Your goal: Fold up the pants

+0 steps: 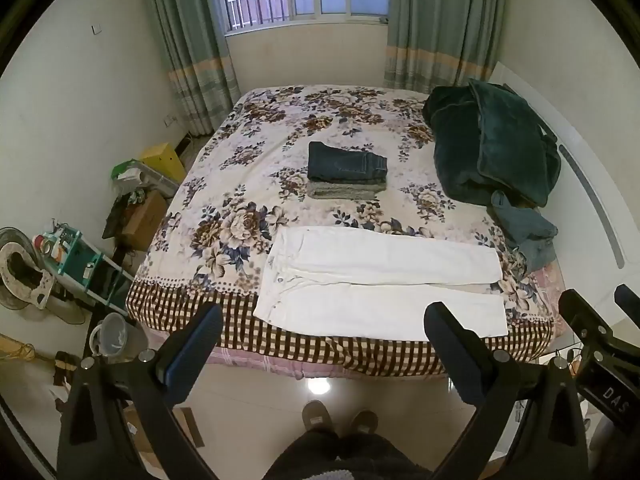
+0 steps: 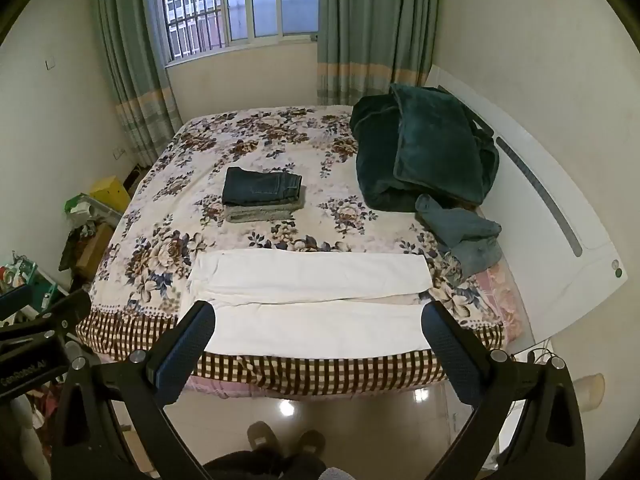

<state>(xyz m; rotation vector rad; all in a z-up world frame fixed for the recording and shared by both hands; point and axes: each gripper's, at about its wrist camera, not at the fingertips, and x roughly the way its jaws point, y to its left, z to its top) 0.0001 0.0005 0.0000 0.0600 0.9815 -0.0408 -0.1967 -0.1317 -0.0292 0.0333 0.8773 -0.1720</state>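
At 9 o'clock of the bed (image 1: 224, 200), a teal cart (image 1: 86, 264) and a yellow box (image 1: 162, 160) stand on the floor by the wall. The left tool (image 1: 324, 326) hangs in the air over the bed's near edge with its two fingers spread wide and nothing between them. The white pants (image 1: 380, 280) lie flat at 6 o'clock on the bed, waist at 9 o'clock, legs going to 3 o'clock. In the middle of the bed sits a stack of folded clothes (image 1: 346, 170). The right tool (image 2: 318, 322) is spread wide too, holding nothing, above the near pant leg. At 2 o'clock lies a dark green blanket (image 1: 492, 148), with crumpled blue jeans (image 1: 524, 232) just beside it at 3 o'clock.
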